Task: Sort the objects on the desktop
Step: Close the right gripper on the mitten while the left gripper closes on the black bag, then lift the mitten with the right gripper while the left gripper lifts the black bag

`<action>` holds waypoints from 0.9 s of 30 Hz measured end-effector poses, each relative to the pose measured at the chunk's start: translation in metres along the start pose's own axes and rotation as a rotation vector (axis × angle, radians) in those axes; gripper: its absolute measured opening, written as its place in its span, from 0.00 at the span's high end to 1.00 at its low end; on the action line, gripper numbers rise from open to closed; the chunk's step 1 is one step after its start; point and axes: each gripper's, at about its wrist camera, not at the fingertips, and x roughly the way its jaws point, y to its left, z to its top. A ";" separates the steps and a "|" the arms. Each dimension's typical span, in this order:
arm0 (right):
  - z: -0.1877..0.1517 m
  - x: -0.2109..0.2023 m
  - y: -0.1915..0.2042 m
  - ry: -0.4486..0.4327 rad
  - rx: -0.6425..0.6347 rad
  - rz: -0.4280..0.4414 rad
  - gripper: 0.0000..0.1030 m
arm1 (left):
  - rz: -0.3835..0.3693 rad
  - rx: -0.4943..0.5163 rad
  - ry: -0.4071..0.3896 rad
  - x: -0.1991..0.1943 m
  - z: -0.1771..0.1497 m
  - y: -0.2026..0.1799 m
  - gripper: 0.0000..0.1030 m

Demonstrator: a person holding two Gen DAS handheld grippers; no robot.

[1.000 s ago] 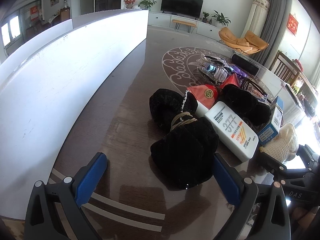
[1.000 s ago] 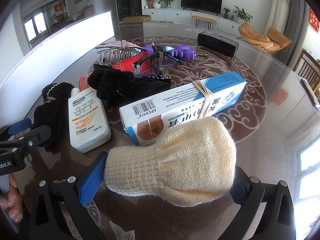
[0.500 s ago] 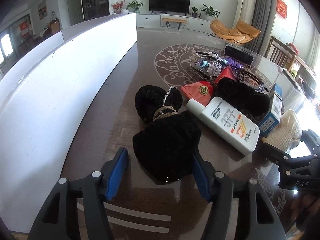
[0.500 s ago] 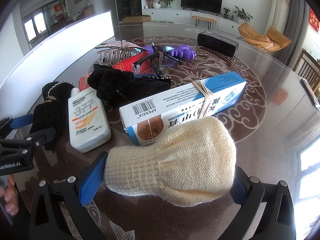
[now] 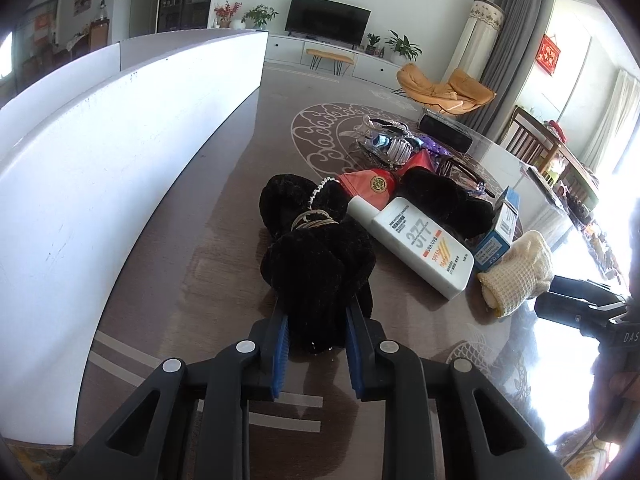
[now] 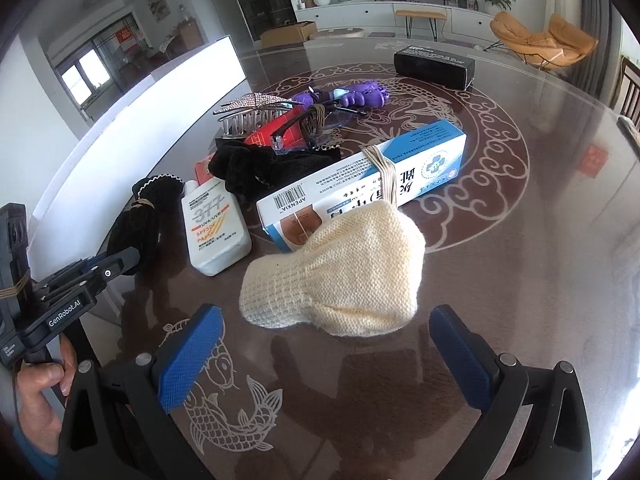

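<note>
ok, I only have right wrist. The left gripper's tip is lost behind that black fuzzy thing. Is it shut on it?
Observer: Yes. In the left wrist view the left gripper is shut on the near end of the black plush bundle, with the blue pads pressing both sides.
Operator: And the red thing behind the sunscreen?
Observer: It's a red pouch with a round gold emblem, lying just past the cap of the sunscreen bottle.
</note>
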 end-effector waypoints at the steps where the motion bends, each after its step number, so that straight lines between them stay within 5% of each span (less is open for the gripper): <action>1: 0.001 -0.002 0.001 0.004 -0.002 0.004 0.00 | -0.005 -0.011 -0.002 0.000 0.000 0.001 0.76; 7: 0.019 0.009 0.008 -0.028 0.060 -0.127 0.00 | -0.013 -0.042 -0.012 0.001 0.004 0.006 0.76; 9: 0.023 0.026 0.008 0.015 0.065 -0.109 0.02 | -0.019 -0.037 -0.017 -0.001 0.003 0.006 0.76; 13: 0.012 0.020 0.012 -0.010 0.007 -0.169 0.27 | -0.042 -0.019 -0.038 -0.007 0.004 0.001 0.76; 16: 0.004 0.001 0.011 -0.040 -0.033 -0.187 0.32 | -0.088 -0.018 -0.051 -0.019 0.007 -0.001 0.76; 21: 0.006 -0.044 0.025 -0.109 -0.090 -0.131 0.32 | -0.145 -0.056 -0.132 -0.058 0.015 0.004 0.76; 27: 0.047 -0.058 0.083 -0.180 -0.208 -0.054 0.32 | -0.112 -0.057 -0.197 -0.095 0.027 0.019 0.77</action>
